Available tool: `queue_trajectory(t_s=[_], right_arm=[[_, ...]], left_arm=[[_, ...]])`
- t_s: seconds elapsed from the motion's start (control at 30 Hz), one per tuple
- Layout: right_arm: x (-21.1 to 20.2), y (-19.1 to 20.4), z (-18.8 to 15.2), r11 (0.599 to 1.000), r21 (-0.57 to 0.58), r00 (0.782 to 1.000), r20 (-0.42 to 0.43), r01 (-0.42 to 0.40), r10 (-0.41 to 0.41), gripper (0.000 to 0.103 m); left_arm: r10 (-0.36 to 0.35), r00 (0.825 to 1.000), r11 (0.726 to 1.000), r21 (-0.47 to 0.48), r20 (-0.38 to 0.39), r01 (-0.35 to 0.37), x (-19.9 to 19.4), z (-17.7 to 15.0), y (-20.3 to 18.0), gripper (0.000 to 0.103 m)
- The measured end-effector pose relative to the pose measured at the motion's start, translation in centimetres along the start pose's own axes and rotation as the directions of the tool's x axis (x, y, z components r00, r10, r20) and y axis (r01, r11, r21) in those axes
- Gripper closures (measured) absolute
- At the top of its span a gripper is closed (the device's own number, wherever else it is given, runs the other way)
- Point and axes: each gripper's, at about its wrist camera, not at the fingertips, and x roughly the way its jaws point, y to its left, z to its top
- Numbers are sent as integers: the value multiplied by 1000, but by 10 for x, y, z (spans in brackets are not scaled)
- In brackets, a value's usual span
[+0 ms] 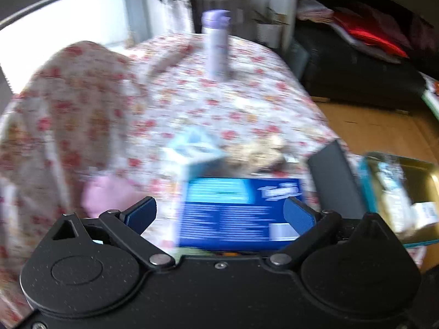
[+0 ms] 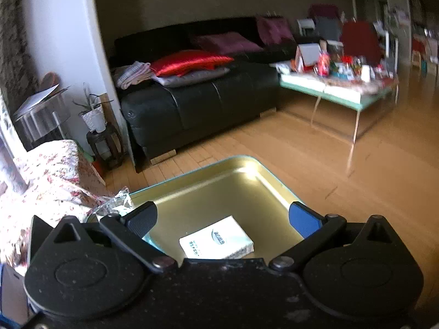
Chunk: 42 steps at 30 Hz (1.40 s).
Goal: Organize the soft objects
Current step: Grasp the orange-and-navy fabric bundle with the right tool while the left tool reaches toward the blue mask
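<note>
- step in hand (judged): one white tissue packet [image 2: 216, 242] already lies inside the gold tin [image 2: 219, 181], at about 6 o'clock of its floor, so a drop-off seems done on the right and a fresh pick-up seems to be under way on the left.
- right claw [image 2: 223, 215]: jaws spread to their widest, nothing between the pads; it hangs over the near rim of the tin, tilted downward, with the packet just below the gap and apart from both pads.
- left claw [image 1: 219, 213]: jaws wide apart, gripping nothing; it points steeply down at the floral-cloth bench [image 1: 192, 104]. the view is smeared by motion blur, so fine contact cannot be read.
- task things near the left claw: a blue tissue pack [image 1: 236, 208] lies between the open pads at 6 o'clock of the view; a pale blue carton [image 1: 192, 148] stands just beyond it at 12 o'clock from the pack; a pink soft item [image 1: 107, 194] lies at 9 o'clock from the left pad.
- other items: a lilac flask [image 1: 216, 44] stands upright far back at 12 o'clock; the tin appears at 3 o'clock in the left view [image 1: 406, 186].
- next move (judged): settle the left claw, centre the pads on one soft item, close gently, then carry it rightward to the tin.
- risk (judged): the pack is broad; a skewed pinch may slip.
</note>
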Motion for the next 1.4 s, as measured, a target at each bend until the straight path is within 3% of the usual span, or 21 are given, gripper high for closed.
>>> queue_trajectory(t_s=[0.27, 0.37, 0.47, 0.6, 0.67, 0.87, 1.0, 1.1, 1.33, 1.4], right_arm=[[-31, 32, -21, 980, -198, 994, 103, -9, 30, 0], [-45, 49, -34, 960, -270, 995, 46, -77, 93, 0], [-60, 64, -47, 948, -263, 983, -52, -182, 174, 1], [-85, 97, -60, 915, -279, 954, -149, -292, 259, 4], [-101, 118, -65, 884, -302, 932, -173, -358, 318, 4], [-133, 184, -85, 753, -382, 844, -265, -536, 466, 6], [-134, 221, -111, 694, -441, 822, -331, -570, 464, 13], [-126, 239, -126, 671, -453, 807, -390, -587, 442, 17], [-115, 258, -146, 634, -501, 805, -426, -589, 412, 20], [-112, 263, -147, 630, -503, 803, -435, -592, 407, 28]], left_arm=[[86, 996, 995, -55, 2, -85, 6, -6, 65, 5], [108, 994, 993, -36, 0, -108, 11, -11, 77, 5], [141, 990, 990, -2, 15, -141, 14, -14, 84, 5], [148, 989, 989, -12, 27, -148, 19, -15, 97, 4], [117, 993, 992, -54, 10, -116, 23, -16, 106, 5], [16, 1000, 985, -174, -12, -18, 30, -19, 127, 5], [19, 1000, 979, -205, -8, -20, 31, -21, 129, 5], [23, 1000, 979, -205, -1, -23, 31, -22, 127, 5], [9, 1000, 978, -208, -6, -10, 32, -21, 129, 5], [2, 1000, 977, -214, -7, -3, 33, -21, 130, 5]])
